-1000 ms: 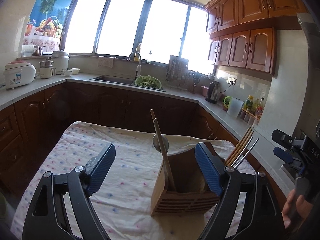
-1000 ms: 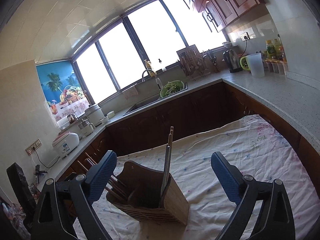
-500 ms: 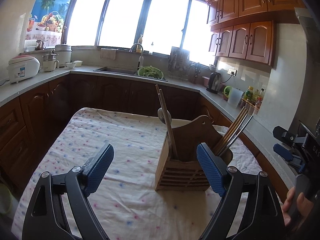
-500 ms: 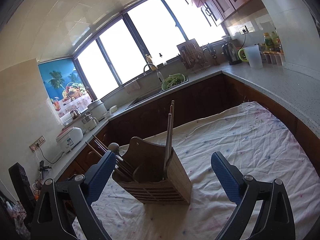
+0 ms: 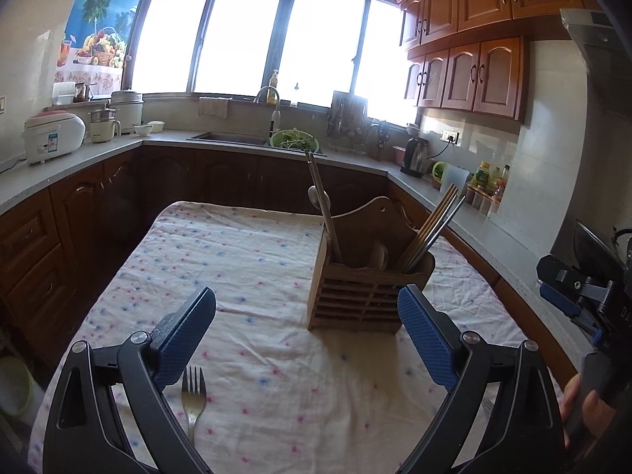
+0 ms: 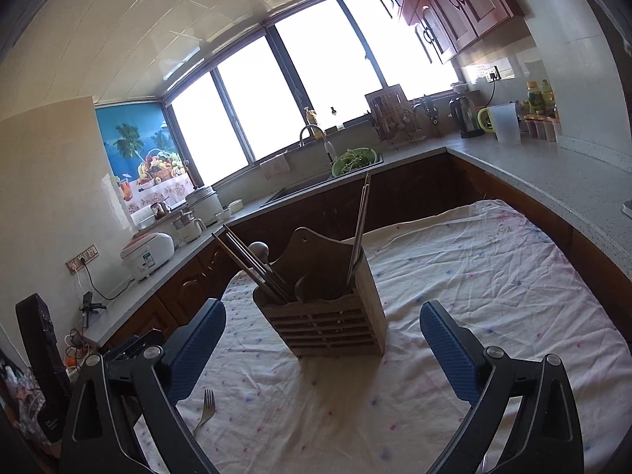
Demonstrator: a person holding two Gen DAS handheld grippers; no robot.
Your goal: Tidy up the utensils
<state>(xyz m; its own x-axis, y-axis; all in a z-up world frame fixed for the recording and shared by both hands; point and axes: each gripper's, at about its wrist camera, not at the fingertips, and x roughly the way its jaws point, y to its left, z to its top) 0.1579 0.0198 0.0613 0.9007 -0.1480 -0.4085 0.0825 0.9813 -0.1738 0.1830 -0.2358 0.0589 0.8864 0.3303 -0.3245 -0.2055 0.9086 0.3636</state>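
Both grippers, left (image 5: pixel 306 333) opening and right (image 6: pixel 322 339) spread, grasp nothing; floral tablecloth (image 5: pixel 252 260) (creased) carries wooden holder (image 5: pixel 365 276); sunlit kitchen windows (image 5: pixel 245 39) behind.

Background: white rice cooker (image 5: pixel 53 136) on left counter, sink (image 5: pixel 229 138) under the windows, green colander of greens (image 5: pixel 294 143) beside it, black kettle (image 5: pixel 414 157) on right counter, bottles (image 5: pixel 489 179) near it, dotted tablecloth (image 5: pixel 252 260) on table.

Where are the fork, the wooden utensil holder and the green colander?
fork (image 5: pixel 193 389), left wrist view, on its tines.
wooden utensil holder (image 5: pixel 357 302), left wrist view, on its slatted front.
green colander (image 6: pixel 352 160), right wrist view, on its rim by the sink.
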